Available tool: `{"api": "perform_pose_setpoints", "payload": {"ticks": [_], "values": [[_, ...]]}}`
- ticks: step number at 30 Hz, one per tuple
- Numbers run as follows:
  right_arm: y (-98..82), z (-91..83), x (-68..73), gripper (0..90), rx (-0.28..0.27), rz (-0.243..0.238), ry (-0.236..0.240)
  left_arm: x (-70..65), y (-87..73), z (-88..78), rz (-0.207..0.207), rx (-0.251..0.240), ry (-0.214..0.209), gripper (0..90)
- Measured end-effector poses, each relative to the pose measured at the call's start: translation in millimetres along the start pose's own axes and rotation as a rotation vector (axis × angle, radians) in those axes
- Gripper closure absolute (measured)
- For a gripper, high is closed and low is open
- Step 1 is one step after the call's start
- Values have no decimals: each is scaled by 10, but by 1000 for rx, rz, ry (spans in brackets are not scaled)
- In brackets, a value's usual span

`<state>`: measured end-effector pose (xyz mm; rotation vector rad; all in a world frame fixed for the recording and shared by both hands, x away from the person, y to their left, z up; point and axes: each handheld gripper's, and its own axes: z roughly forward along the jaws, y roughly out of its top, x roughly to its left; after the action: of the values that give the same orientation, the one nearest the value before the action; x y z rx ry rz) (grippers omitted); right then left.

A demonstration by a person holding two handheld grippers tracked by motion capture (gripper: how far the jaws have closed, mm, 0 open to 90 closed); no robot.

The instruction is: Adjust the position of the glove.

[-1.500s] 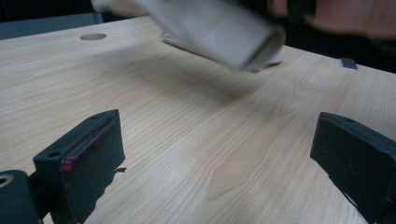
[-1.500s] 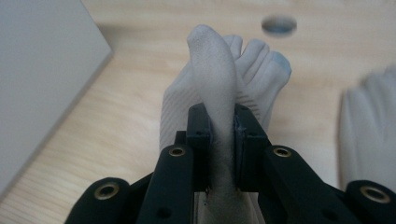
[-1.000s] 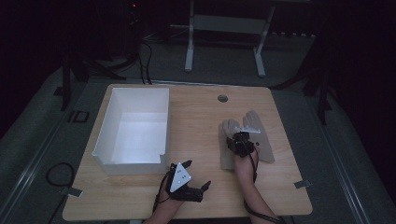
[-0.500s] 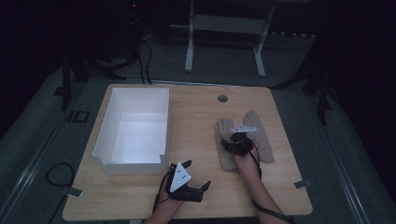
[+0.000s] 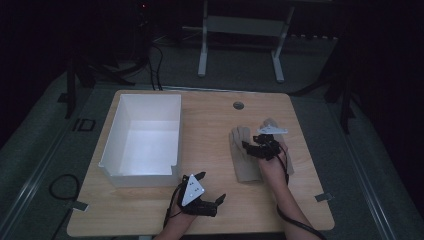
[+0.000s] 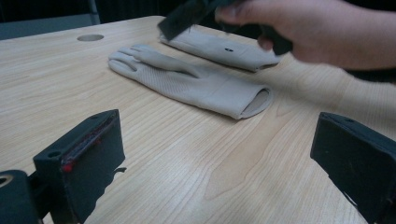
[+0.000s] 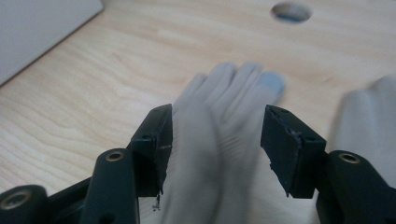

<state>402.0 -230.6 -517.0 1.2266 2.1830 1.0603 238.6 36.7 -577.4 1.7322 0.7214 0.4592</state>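
I am holding the right gripper [image 5: 251,145] with jaws apart over the near glove [image 5: 243,156], not yet gripping; both gloves are lying right of the box [image 5: 112,150], nothing in it. The left gripper [image 5: 212,186] is waiting open below the box. The far glove [image 6: 219,46] is partly hidden by my hand [image 6: 308,28].

Surface [image 5: 210,110]: I'm seeing light wood lying under everything.
White box [image 5: 142,135]: sitting at the left.
Two grey gloves [image 5: 244,155]: lying side by side at the right.
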Motion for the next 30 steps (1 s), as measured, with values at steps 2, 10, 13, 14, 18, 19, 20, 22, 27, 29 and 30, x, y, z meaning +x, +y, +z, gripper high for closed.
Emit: {"api": "perform_pose_setpoints", "payload": {"ticks": [2, 10, 13, 14, 18, 19, 20, 22, 27, 29, 30], "values": [[29, -64, -70, 456, -15, -10, 6, 1, 0, 2, -1, 1, -1, 30], [43, -195, -430, 517, -18, -6, -29, 5, 1, 5, -5, 1, -1, 30], [19, -211, -570, 532, -10, 2, -41, 6, 1, 4, -4, 2, -1, 29], [12, -215, -612, 534, -4, 0, -53, 6, 1, 4, -5, 1, -1, 30], [-9, -232, -789, 528, 8, 2, -59, 7, 1, 3, -5, 1, -2, 30], [-12, -237, -823, 527, 10, 2, -63, 7, 1, 4, -5, 1, -1, 30], [-12, -237, -823, 527, 10, 2, -63, 7, 1, 4, -5, 1, -1, 30], [-25, -238, -934, 522, 20, 6, -68, 10, 1, 4, -7, 1, -1, 30], [-70, -195, -1063, 518, 35, 33, -80, 12, 1, 4, -10, 1, -1, 30], [-97, -164, -1091, 511, 37, 45, -70, 13, 1, 4, -12, 2, -1, 29], [-119, -134, -1099, 510, 40, 48, -76, 14, 1, 4, -13, 1, -1, 30]]}}
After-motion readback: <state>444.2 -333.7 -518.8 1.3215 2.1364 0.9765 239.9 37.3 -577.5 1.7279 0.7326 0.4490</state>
